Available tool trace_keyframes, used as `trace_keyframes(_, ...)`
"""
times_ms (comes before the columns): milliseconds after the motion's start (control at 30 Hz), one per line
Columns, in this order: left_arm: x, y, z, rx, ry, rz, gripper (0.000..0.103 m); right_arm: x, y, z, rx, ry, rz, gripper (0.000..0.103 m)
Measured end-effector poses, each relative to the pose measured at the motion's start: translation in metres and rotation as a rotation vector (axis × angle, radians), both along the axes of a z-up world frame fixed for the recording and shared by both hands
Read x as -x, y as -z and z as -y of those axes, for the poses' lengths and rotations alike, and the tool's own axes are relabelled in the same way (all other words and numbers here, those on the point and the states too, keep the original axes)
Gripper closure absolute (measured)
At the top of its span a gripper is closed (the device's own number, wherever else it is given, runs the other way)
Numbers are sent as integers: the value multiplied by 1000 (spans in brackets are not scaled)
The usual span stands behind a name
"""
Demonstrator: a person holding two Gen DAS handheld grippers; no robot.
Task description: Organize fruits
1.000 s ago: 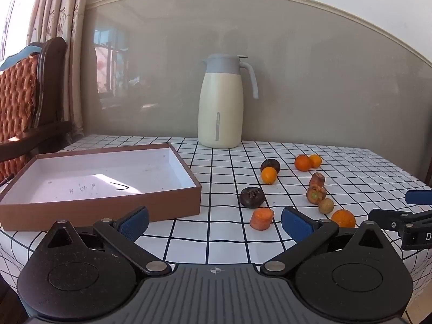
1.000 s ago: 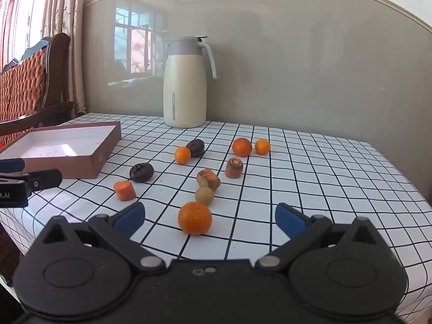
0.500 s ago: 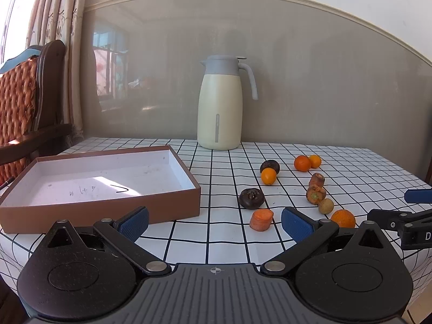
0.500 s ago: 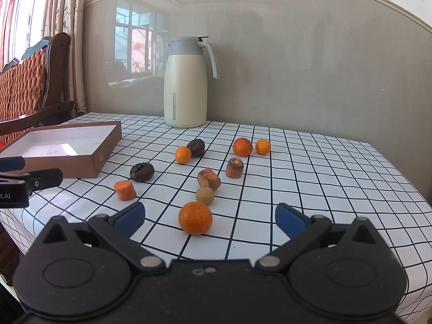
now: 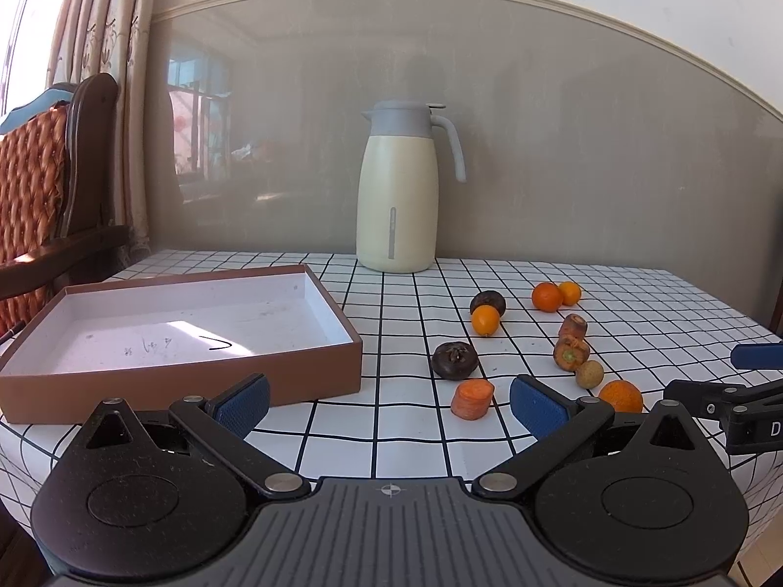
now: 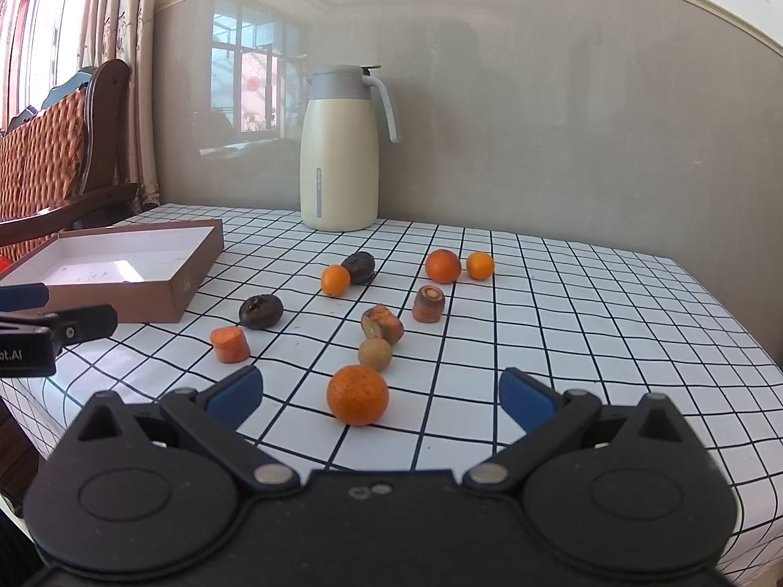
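Observation:
An empty brown box (image 5: 176,313) with a white inside sits at the table's left; it also shows in the right wrist view (image 6: 122,264). Several fruits and carrot pieces lie to its right: a large orange (image 6: 357,401), a small tan fruit (image 6: 375,354), carrot chunks (image 6: 230,344) (image 6: 382,324) (image 6: 429,304), dark fruits (image 6: 261,311) (image 6: 358,267), small oranges (image 6: 335,280) (image 6: 443,265) (image 6: 480,264). My left gripper (image 5: 390,406) is open and empty near the front edge, just short of a carrot chunk (image 5: 472,398). My right gripper (image 6: 380,398) is open and empty, the large orange between its fingers' line.
A cream thermos jug (image 5: 397,188) stands at the back of the checkered table (image 6: 587,342) against the wall. A wooden chair with an orange cushion (image 5: 34,186) stands left of the table. The table's front edge is close below both grippers.
Both grippers have shifted only slightly; the scene sits a little lower in the views. Nothing was grasped or moved.

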State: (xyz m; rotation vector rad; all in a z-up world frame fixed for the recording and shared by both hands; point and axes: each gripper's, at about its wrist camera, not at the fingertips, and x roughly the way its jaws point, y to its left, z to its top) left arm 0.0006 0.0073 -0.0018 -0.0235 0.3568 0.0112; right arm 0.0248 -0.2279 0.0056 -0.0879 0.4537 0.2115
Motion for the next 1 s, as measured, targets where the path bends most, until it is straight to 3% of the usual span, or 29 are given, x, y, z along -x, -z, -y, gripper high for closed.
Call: trace_keyframes(1000, -1, -1, 3, -1, -1, 1, 0, 0, 0, 0, -3, -2, 1, 6)
